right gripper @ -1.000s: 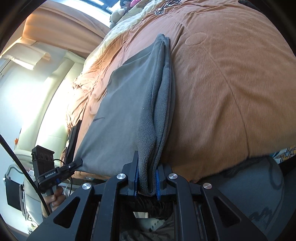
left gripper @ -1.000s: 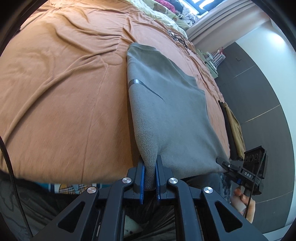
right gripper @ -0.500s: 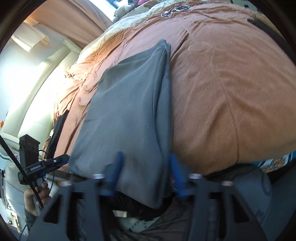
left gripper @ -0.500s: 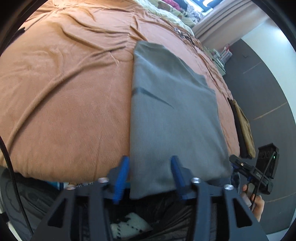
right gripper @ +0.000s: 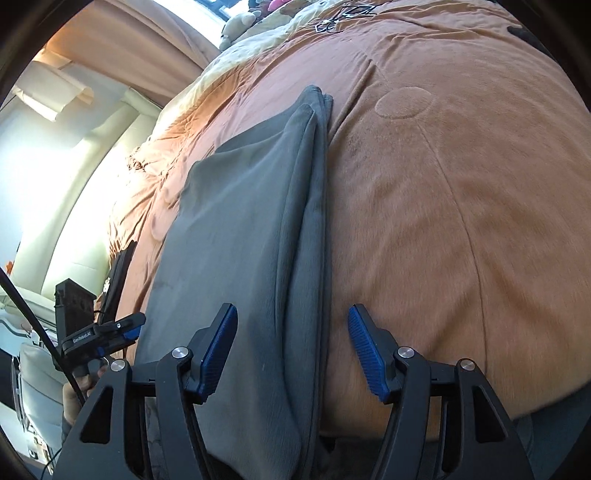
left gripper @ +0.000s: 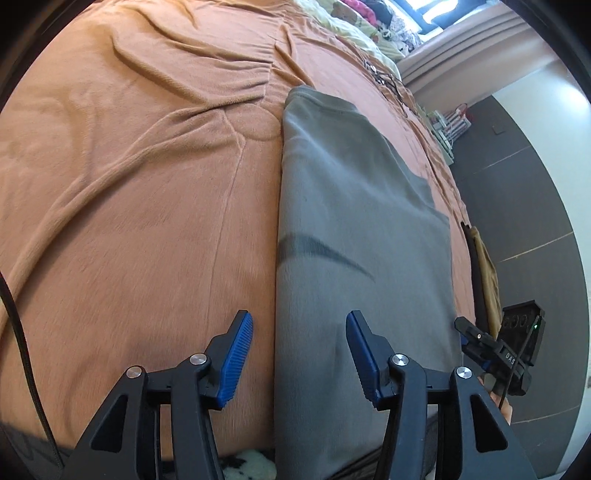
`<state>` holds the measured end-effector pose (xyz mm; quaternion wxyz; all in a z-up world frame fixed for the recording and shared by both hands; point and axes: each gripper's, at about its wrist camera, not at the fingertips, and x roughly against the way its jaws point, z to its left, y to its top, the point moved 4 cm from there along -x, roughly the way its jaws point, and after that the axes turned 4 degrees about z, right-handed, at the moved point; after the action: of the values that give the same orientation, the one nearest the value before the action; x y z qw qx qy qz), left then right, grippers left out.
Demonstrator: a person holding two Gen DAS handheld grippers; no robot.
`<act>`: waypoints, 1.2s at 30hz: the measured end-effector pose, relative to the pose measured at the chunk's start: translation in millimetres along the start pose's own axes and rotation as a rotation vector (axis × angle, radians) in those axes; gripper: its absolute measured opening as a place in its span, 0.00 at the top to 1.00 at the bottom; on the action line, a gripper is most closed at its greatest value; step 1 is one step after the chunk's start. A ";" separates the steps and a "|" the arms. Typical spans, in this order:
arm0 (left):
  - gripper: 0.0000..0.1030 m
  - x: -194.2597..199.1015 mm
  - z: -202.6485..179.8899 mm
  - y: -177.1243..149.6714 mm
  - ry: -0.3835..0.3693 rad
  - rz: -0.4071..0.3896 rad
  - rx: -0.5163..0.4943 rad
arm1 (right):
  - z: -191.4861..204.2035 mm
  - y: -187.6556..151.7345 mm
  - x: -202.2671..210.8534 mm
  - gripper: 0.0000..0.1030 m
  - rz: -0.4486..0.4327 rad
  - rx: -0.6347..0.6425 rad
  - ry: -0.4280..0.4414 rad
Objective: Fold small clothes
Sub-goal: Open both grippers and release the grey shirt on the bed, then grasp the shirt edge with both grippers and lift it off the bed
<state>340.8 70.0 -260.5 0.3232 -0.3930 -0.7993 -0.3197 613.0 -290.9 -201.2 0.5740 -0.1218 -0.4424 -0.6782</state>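
Both grippers have let go — the left gripper (left gripper: 297,354) and right gripper (right gripper: 291,349) now stand released over the folded grey garment (left gripper: 354,229) on the orange blanket (left gripper: 129,184), whose near end seemingly overhangs the edge and may slide or unfold.

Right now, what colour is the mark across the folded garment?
A dark, near-black curved stripe on the grey garment; it shows best in the left wrist view.

The garment (left gripper: 354,229) is cut off at the lower edge in both views; the hand (right gripper: 74,398) is largely hidden behind the gripper; far clutter (left gripper: 373,14) is unreadable.
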 end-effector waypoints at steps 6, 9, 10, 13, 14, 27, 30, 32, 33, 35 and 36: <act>0.47 -13.1 -3.6 26.6 -0.028 -0.002 0.005 | -4.1 22.9 -14.8 0.41 0.007 0.004 -0.005; 0.47 -20.3 -4.1 40.2 -0.040 -0.002 0.017 | -3.3 34.1 -22.2 0.41 0.013 0.011 -0.010; 0.47 -23.1 -4.1 45.3 -0.045 -0.002 0.023 | -3.1 37.0 -24.0 0.41 0.014 0.014 -0.010; 0.50 -30.1 -5.0 58.0 -0.052 0.005 0.031 | -2.1 46.0 -29.8 0.41 0.020 0.015 -0.004; 0.51 -31.8 -5.2 61.3 -0.052 0.008 0.032 | -2.3 49.1 -31.0 0.41 0.021 0.015 -0.001; 0.58 -53.1 -9.0 113.2 -0.027 0.023 0.043 | -9.2 83.0 -45.9 0.41 0.012 0.001 0.003; 0.58 -58.1 -9.1 123.6 -0.031 0.018 0.050 | -9.7 87.2 -49.7 0.41 0.011 0.007 0.004; 0.60 -60.5 -10.2 131.5 -0.032 0.008 0.044 | -8.6 87.9 -52.2 0.43 0.012 0.009 0.004; 0.61 -61.7 -10.4 134.3 -0.030 0.006 0.045 | -8.0 88.4 -53.5 0.45 0.014 0.002 0.006; 0.66 -65.2 -9.0 140.7 -0.030 0.003 0.057 | -7.0 89.7 -54.3 0.48 0.017 -0.004 0.010; 0.68 -67.5 -8.1 144.5 -0.031 0.002 0.066 | -5.5 91.0 -55.8 0.48 0.019 -0.001 0.009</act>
<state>496.1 105.7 -270.4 0.3239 -0.3877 -0.8139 -0.2869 713.0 -253.0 -200.0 0.5823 -0.1230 -0.4383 -0.6736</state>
